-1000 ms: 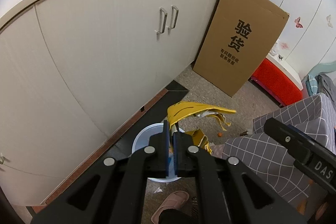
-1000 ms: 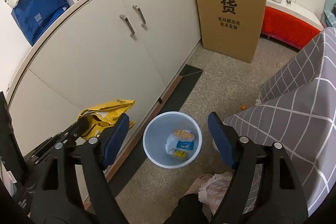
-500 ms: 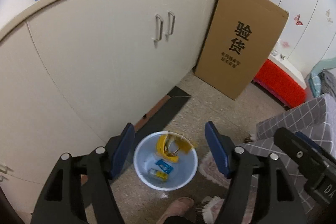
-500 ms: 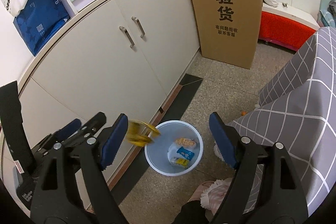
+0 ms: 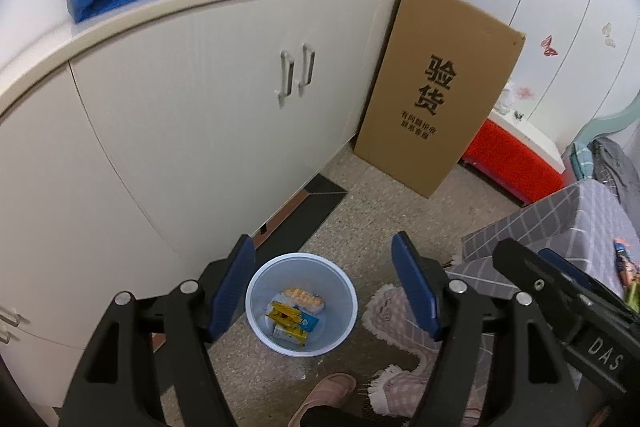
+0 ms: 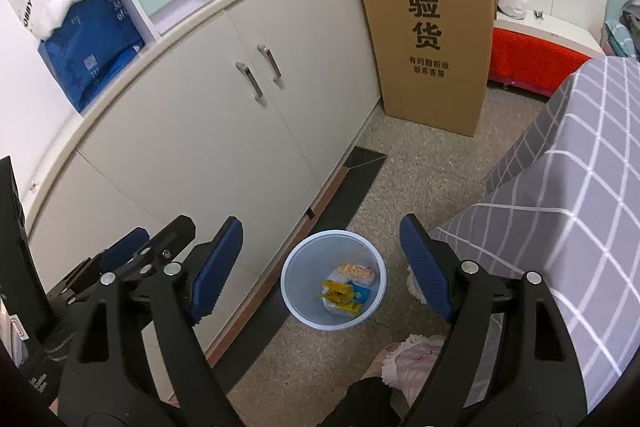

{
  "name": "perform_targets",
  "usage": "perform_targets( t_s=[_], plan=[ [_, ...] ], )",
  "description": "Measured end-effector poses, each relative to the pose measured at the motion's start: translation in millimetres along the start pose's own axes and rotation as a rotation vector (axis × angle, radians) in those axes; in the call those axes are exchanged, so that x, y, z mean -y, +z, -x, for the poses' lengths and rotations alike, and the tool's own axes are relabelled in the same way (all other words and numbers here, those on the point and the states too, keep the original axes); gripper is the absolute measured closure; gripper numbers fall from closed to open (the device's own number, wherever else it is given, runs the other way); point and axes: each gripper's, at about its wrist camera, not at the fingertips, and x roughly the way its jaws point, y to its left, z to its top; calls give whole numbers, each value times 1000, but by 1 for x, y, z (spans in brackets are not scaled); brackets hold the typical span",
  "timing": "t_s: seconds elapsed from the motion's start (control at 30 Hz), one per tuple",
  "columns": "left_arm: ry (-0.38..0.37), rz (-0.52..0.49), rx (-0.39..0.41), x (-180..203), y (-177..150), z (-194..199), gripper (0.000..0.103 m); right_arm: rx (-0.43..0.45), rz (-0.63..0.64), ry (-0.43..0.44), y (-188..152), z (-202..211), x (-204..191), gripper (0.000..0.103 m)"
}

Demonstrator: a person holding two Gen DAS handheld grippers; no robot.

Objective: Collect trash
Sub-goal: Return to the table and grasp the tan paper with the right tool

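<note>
A pale blue round bin [image 5: 256, 319] stands on the floor by the cabinet, below both grippers. Inside lie a crumpled yellow wrapper [image 5: 285, 311], an orange-and-white snack packet [image 5: 303, 295] and a small blue packet. My left gripper [image 5: 322, 251] hangs above the bin, open, with nothing between its blue pads. From the right wrist view the same bin [image 6: 294, 303] and yellow wrapper [image 6: 338, 291] show beneath my right gripper [image 6: 320, 227], which is wide open and empty. The left gripper [image 6: 152, 251] sits at its lower left.
Cream cabinet doors [image 5: 200, 131] run along the left. A tall cardboard box [image 5: 436, 99] leans at their far end, with a red box [image 5: 512, 155] beyond. A grey checked cover [image 6: 560, 211] fills the right. A pink slipper [image 5: 324, 399] and shaggy rug [image 5: 392, 311] lie near the bin.
The left gripper went from shut on the yellow wrapper to open. The wrapper dropped into the bin. Both grippers rose, so the bin looks smaller and farther below.
</note>
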Motion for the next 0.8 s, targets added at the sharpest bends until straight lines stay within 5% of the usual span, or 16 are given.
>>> perform_targets(
  t_s=[0.43,0.8],
  plan=[
    [-107,-80,89,72,-13,78,29,117,-30,-21,-3,98,41,22],
    [-251,-290,65,206,-44,102,27,220,-149,-199,-16,196,168,22]
  ],
)
